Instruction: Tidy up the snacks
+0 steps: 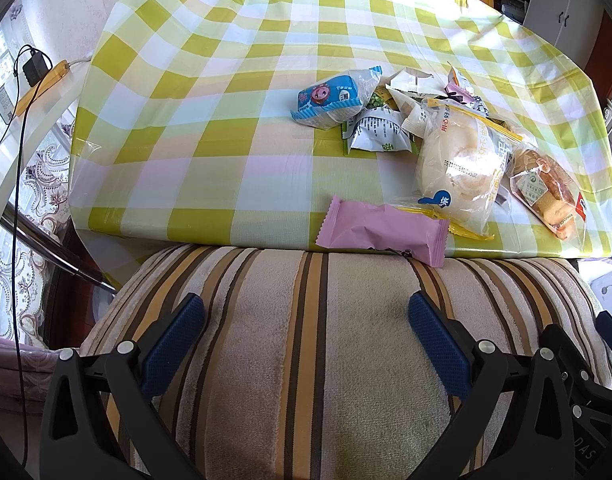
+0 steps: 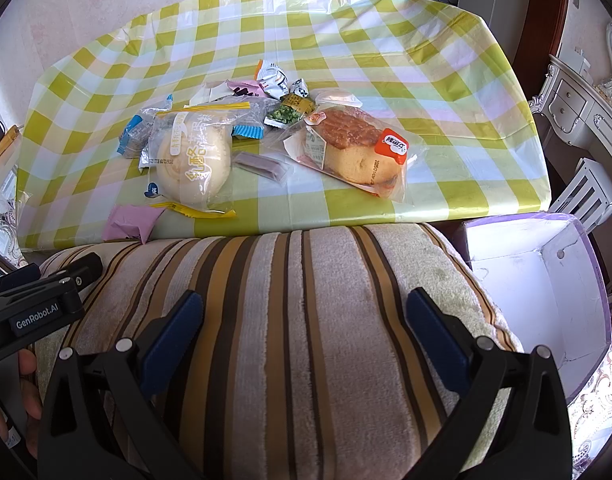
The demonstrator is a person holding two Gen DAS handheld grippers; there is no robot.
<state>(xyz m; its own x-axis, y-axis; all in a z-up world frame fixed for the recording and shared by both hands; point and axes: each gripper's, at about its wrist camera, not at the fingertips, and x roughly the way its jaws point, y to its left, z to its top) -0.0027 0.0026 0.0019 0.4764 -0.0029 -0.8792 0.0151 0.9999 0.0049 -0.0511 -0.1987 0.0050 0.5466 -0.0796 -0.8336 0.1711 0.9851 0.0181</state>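
Observation:
A heap of wrapped snacks lies on the checked tablecloth. A pink packet sits at the near edge, beside a round white bun in clear wrap and a brown cake slice. A blue cartoon packet lies farther back. In the right wrist view the bun, the cake slice, a small purple bar and the pink packet show. My left gripper and right gripper both hover open over a striped cushion, short of the table, holding nothing.
A striped cushion lies between the grippers and the table. An open white box with purple rim stands at the right, below the table edge. A black cable and charger hang at the left. A white ornate cabinet stands far right.

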